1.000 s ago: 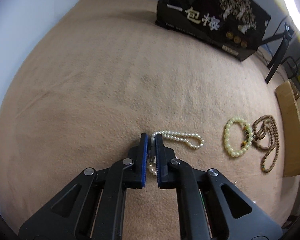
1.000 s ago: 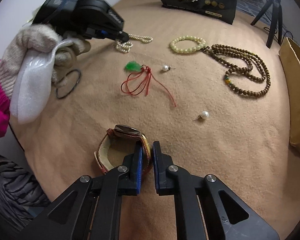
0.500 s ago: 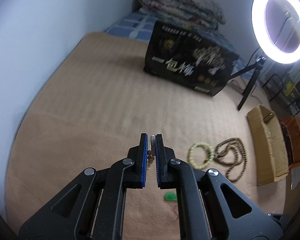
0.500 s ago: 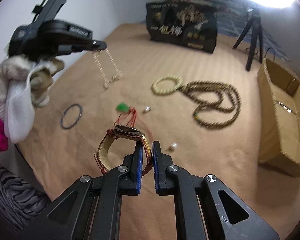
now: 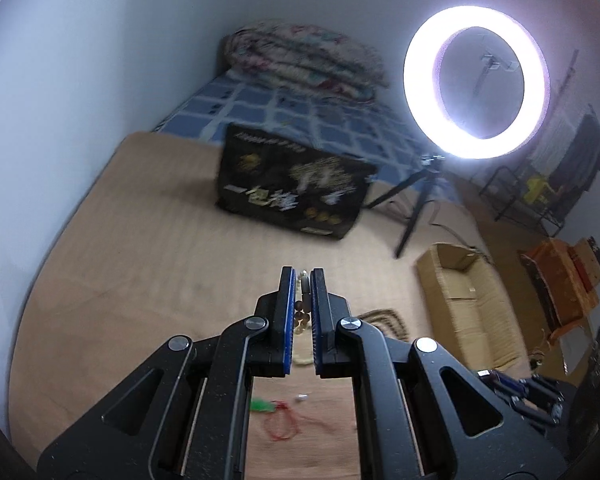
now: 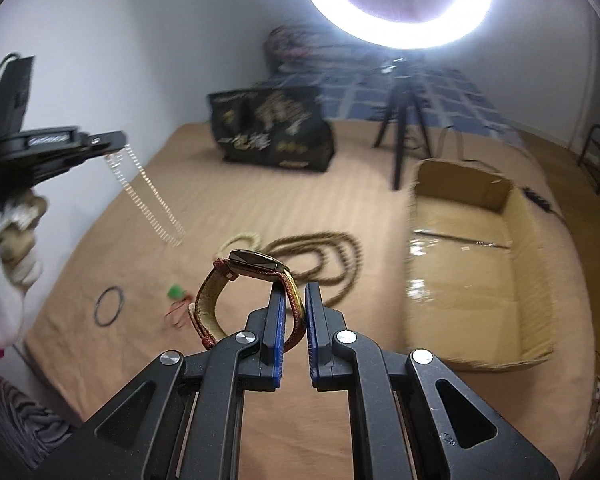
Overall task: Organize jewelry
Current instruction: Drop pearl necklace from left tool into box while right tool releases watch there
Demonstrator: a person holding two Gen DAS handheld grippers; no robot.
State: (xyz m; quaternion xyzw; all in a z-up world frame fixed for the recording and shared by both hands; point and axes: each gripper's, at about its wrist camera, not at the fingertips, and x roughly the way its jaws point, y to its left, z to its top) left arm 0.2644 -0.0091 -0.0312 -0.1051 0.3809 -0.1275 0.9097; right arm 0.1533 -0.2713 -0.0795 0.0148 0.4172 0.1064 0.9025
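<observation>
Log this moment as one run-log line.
left gripper: shut on pearl necklace, dangling | right gripper: shut on watch strap, off the blanket | cardboard box: open, empty-looking

Pearl necklace (image 6: 148, 196) motion-blurred, wooden bead strand (image 5: 384, 320) mostly hidden behind left gripper (image 5: 301, 280), black box (image 6: 272, 136) lettering unreadable

The black bag (image 5: 296, 192) bears large pale Chinese characters, too blurred to read.

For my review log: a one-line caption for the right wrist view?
Right gripper lifts a brown-strapped wristwatch; left gripper dangles a pearl necklace over the tan blanket.
</observation>
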